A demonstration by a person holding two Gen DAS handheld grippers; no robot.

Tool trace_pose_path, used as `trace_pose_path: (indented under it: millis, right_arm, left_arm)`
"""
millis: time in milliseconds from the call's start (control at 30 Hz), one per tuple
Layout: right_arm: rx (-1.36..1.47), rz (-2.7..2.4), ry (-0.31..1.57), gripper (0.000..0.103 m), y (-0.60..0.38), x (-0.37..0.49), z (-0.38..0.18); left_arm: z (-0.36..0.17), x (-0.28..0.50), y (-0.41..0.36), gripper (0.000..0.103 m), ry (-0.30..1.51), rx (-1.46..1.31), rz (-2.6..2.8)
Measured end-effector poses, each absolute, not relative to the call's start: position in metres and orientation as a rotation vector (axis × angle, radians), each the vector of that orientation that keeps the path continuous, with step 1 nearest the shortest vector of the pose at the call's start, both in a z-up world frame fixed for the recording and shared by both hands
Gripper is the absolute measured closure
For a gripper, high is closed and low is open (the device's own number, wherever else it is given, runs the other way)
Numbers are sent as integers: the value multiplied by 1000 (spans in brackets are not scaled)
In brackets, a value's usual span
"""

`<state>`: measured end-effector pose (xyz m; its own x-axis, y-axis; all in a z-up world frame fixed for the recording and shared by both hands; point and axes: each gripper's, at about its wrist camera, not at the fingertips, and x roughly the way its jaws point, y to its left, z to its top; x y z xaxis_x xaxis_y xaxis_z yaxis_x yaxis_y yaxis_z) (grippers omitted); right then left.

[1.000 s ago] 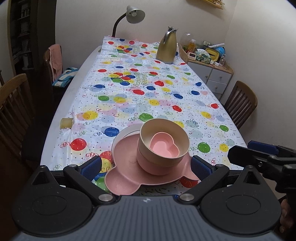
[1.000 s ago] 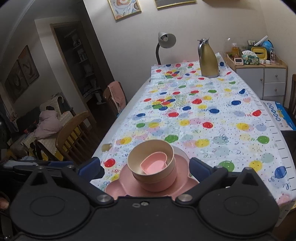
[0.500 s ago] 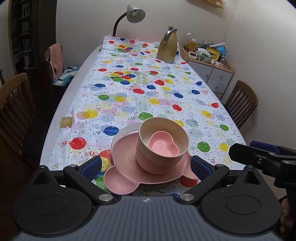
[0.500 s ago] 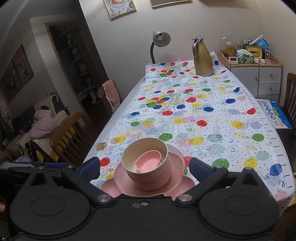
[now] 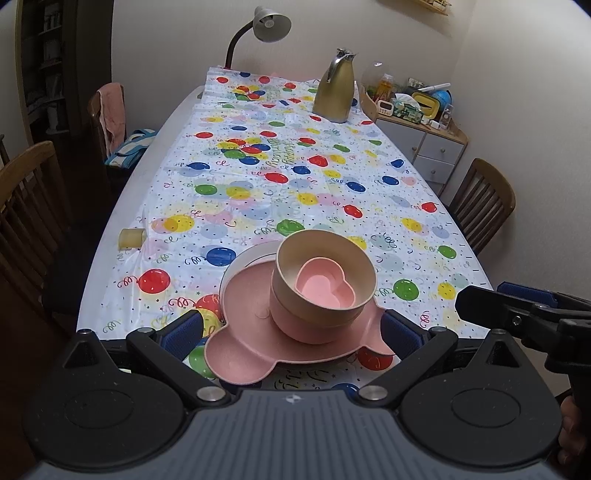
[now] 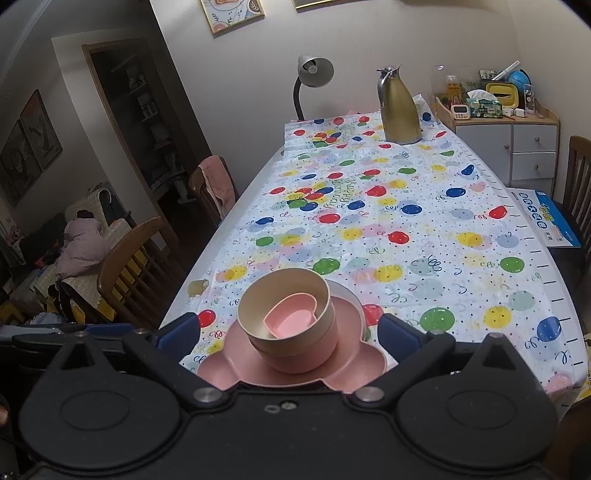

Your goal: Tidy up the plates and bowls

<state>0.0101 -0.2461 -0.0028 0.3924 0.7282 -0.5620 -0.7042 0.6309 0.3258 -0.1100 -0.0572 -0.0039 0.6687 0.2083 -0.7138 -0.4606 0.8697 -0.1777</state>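
A stack stands at the near end of the table. A white plate [image 5: 243,258] lies at the bottom, a pink eared plate [image 5: 243,325] on it, then a pink bowl [image 5: 314,330], a beige bowl [image 5: 325,266] and a small pink heart dish [image 5: 323,286]. The stack shows in the right wrist view too, with the pink plate [image 6: 236,350] and beige bowl [image 6: 284,295]. My left gripper [image 5: 291,332] is open, its fingers either side of the stack's near edge. My right gripper [image 6: 288,330] is open likewise and also appears at the right of the left wrist view [image 5: 517,310].
The table has a balloon-print cloth [image 5: 295,177]. A gold jug [image 5: 334,90] and a desk lamp [image 5: 266,26] stand at the far end. A small tape roll [image 5: 131,238] lies near the left edge. Wooden chairs [image 5: 484,203] flank the table; a cabinet [image 6: 517,147] stands at the back right.
Both grippers have pulled back and risen slightly, so the stack sits a little farther off. The stack has not moved. Both grippers stay open.
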Motion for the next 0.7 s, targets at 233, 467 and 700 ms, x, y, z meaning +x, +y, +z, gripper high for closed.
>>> trace_pose_path:
  millis: [233, 467, 700]
  right_arm:
    - [37, 908, 733, 0, -246, 10, -3]
    - [36, 906, 736, 0, -246, 11, -3]
    - [35, 906, 736, 0, -246, 12, -4]
  left_arm:
    - [-5, -107, -58, 0, 753, -359, 378]
    - [-5, -106, -59, 0, 750, -352, 379]
    - [-4, -106, -59, 0, 750, -352, 379]
